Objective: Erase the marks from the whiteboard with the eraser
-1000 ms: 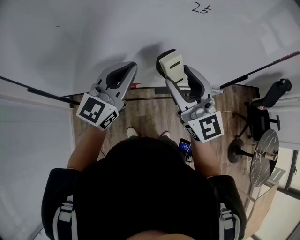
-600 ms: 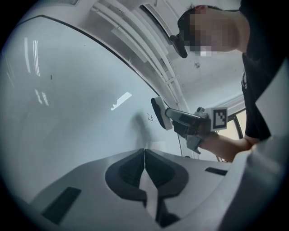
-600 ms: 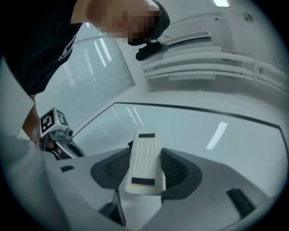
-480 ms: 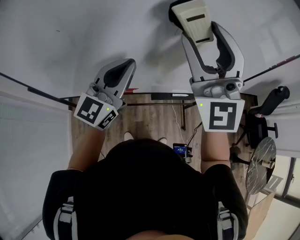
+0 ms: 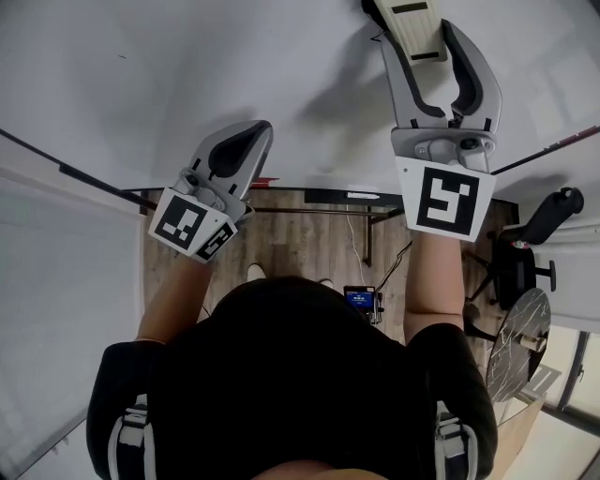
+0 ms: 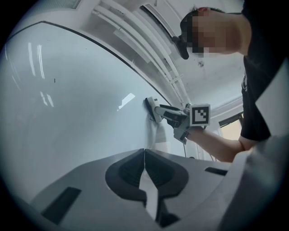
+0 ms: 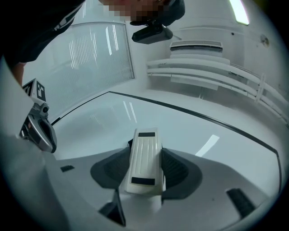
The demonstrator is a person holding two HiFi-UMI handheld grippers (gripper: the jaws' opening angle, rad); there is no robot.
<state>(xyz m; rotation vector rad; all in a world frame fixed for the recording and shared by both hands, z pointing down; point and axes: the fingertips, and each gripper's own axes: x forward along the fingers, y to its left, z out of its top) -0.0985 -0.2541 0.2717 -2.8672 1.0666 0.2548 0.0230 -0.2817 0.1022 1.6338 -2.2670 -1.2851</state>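
While right tool (image 5: 427, 56) clamps eraser (image 7: 143, 158), hold its face flat on whiteboard (image 5: 187, 75), pressure even; left tool (image 6: 144, 167) closed on nothing.

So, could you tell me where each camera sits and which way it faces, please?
Head view: on the person's head, looking down along the whiteboard; shows torso, forearms, left tongs, right tongs holding the eraser.
Left gripper view: on the left tongs, facing the whiteboard over shut jaws; shows right forearm.
Right gripper view: on the right tongs, facing the whiteboard over the gripped eraser; shows upper body.
Shared: each gripper view sees the other tongs.
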